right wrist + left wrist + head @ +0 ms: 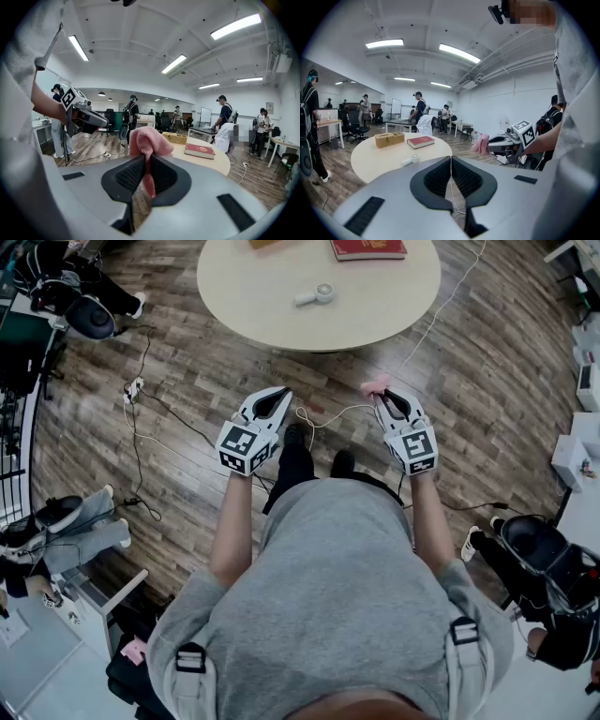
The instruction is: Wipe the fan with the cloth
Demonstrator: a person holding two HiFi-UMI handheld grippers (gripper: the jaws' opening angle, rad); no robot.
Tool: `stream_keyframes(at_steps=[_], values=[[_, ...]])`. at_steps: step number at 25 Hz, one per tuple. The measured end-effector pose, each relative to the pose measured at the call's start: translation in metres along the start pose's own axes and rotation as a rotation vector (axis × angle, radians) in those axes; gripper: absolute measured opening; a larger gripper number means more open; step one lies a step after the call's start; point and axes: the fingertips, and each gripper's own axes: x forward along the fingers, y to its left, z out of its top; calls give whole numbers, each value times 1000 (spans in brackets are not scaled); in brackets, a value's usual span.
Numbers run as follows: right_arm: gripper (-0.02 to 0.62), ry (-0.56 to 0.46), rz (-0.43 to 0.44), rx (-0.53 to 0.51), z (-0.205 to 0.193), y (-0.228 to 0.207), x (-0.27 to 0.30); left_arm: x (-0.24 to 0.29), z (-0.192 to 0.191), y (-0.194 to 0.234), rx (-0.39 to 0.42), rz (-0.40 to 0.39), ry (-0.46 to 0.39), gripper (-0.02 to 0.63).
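A small white hand-held fan point(317, 294) lies on the round beige table point(281, 320), well ahead of both grippers; in the left gripper view the fan point(410, 161) shows near the table's near edge. My left gripper point(284, 392) is shut with nothing between its jaws and hangs over the wood floor short of the table. My right gripper point(382, 393) is shut on a pink cloth point(374, 385), which bunches out past its tips. The cloth point(149, 140) fills the jaws in the right gripper view. In the left gripper view the cloth point(480, 142) sticks out of the other gripper at right.
A red book point(367, 248) and a wicker box point(389, 139) lie at the table's far side. Cables and a power strip point(133, 389) trail over the floor at left. Several people, chairs and desks stand around the room.
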Motion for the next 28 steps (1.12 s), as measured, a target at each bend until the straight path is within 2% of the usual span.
stream_keyframes(at_steps=[12,21,28], values=[[38,-23,0,7,-3,-20,-20,16,11,-30,5,-9,-12,23],[38,-22,33,9,-16,-22,-31,17,0,-47,-5,13,1,22],[38,-19,44,-11,-14,-27,-33,18,6,-50,12,24,-1,22]])
